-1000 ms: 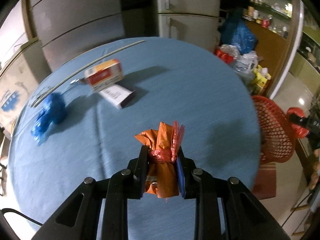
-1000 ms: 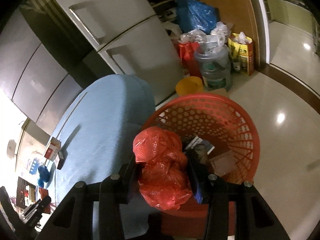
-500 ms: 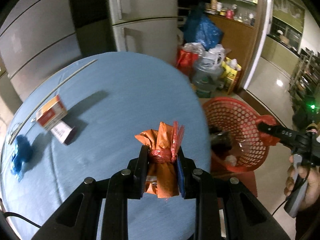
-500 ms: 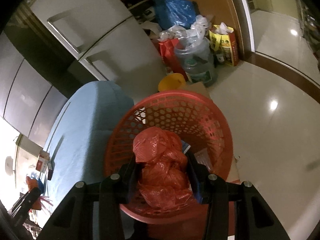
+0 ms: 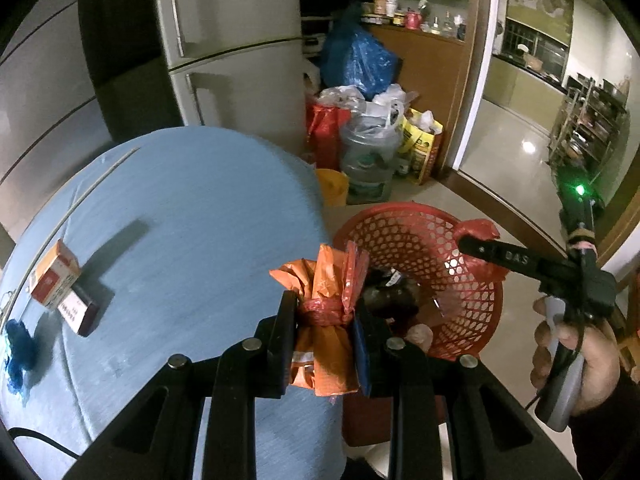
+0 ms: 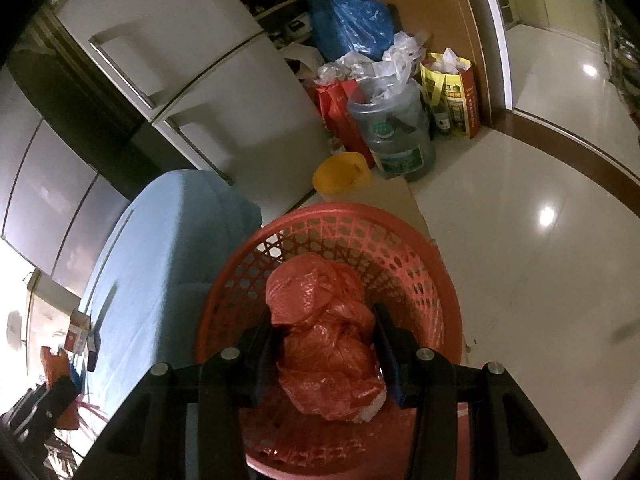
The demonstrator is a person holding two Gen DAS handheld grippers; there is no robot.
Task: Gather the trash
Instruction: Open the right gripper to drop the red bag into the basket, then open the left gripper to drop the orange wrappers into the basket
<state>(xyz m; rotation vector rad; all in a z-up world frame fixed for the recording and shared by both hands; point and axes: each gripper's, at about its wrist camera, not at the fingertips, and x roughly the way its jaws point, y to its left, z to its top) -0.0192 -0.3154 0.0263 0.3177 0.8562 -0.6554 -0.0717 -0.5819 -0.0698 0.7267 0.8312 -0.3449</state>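
My left gripper point(image 5: 323, 312) is shut on an orange wrapper bundle point(image 5: 326, 344) tied with red plastic, held over the right edge of the blue table point(image 5: 180, 208). Just right of it stands the red mesh basket point(image 5: 476, 316) with dark trash inside. My right gripper point(image 6: 325, 336) is shut on a crumpled red plastic bag point(image 6: 324, 340) and hangs directly above the red mesh basket point(image 6: 344, 232). In the left wrist view the right gripper point(image 5: 480, 240) reaches over the basket's far rim, a hand point(image 5: 576, 352) holding its handle.
On the table lie a red-and-white box point(image 5: 54, 276), a small dark box point(image 5: 80, 310) and a crumpled blue bag point(image 5: 18, 350). A fridge point(image 5: 236, 60), bags, a water jug point(image 6: 390, 132) and a yellow bucket point(image 6: 340, 174) stand behind the basket. Glossy floor opens right.
My left gripper swung right across the table with the orange bundle, up to the basket. My right gripper moved from the basket's near rim to over its middle, still gripping the red bag.
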